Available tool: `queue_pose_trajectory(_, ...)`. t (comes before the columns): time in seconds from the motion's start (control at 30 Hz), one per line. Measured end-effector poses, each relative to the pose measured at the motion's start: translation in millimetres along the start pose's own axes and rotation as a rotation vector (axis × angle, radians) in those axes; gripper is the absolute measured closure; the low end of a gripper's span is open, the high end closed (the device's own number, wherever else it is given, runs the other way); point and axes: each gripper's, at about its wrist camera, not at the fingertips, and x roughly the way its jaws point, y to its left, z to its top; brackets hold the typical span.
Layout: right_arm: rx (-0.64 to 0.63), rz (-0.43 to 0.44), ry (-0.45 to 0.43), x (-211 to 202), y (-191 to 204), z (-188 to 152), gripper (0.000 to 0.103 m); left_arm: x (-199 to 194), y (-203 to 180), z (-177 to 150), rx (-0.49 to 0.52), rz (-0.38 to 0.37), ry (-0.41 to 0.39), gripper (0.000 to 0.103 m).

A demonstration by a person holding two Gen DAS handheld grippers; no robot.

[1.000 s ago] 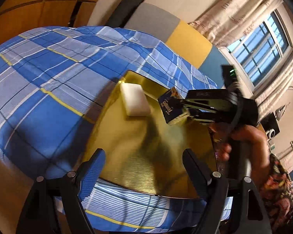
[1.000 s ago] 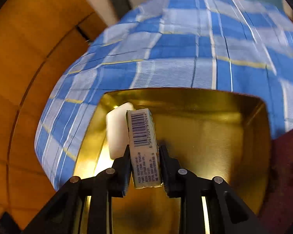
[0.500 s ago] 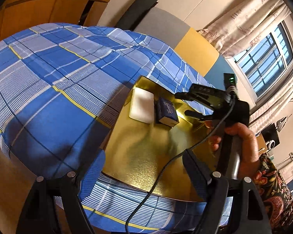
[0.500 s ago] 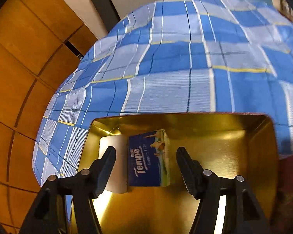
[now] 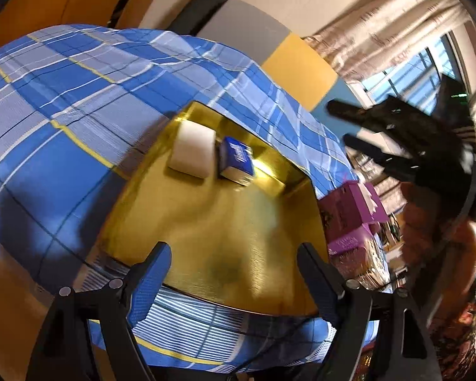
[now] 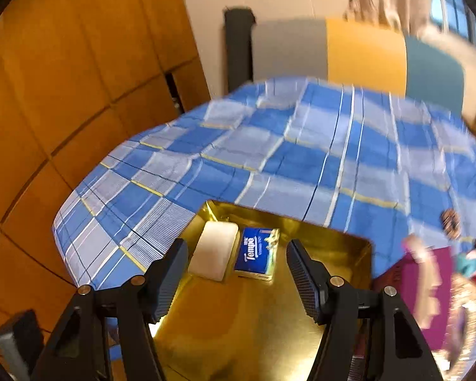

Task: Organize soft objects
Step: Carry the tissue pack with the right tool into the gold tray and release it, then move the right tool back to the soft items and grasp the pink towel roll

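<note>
1. Now the right hand-held gripper hangs above the gold tray, jaws apart, holding nothing.
2. Blue tissue pack lies flat at the tray's far left, just beside the white sponge.
3. Left hand-held gripper is open and empty at the tray's near edge.

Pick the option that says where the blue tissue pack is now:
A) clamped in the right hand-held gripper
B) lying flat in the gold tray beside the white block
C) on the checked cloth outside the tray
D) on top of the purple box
B: the blue tissue pack lies flat in the gold tray, right next to the white block, with the right hand-held gripper open above it.
</note>
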Motion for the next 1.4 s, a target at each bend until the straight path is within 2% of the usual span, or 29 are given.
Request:
queue_pose_trajectory(0.23, -0.046, -0.076, -0.12, -78, -29, -21, 0.033, 12, -32, -13, 0.088, -0.024, 0.046, 0.018)
queue_pose_trajectory(0.47, 0.037, -0.205, -0.137, -126, -108, -58, 0.032, 23, -67, -28, 0.162, -0.101, 0.095, 0.018)
queue_pose_trajectory(0.67, 0.19, -0.344, -0.087, -151, -207, -106, 0.03, 26, -109, -42, 0.261, -0.183, 0.13, 0.018)
queue_pose_trajectory(0.8, 0.288, -0.47, -0.013, -158, -290, -143, 0.03, 30, -142, -53, 0.331, -0.234, 0.154, 0.018)
queue_pose_trajectory(0.9, 0.322, -0.515, 0.062, -156, -348, -165, 0.029, 38, -160, -60, 0.352, -0.253, 0.184, 0.018)
queue_pose_trajectory(1.03, 0.471, -0.483, 0.123, -149, -427, -186, 0.029, 48, -183, -73, 0.377, -0.271, 0.23, 0.018)
queue_pose_trajectory(1.17, 0.567, -0.419, 0.179, -132, -478, -196, 0.029, 57, -204, -85, 0.418, -0.27, 0.267, 0.018)
queue_pose_trajectory(1.33, 0.626, -0.347, 0.235, -109, -499, -205, 0.029, 61, -222, -94, 0.446, -0.267, 0.29, 0.018)
queue_pose_trajectory(1.4, 0.641, -0.276, 0.245, -103, -493, -208, 0.028, 65, -227, -94, 0.45, -0.269, 0.296, 0.018)
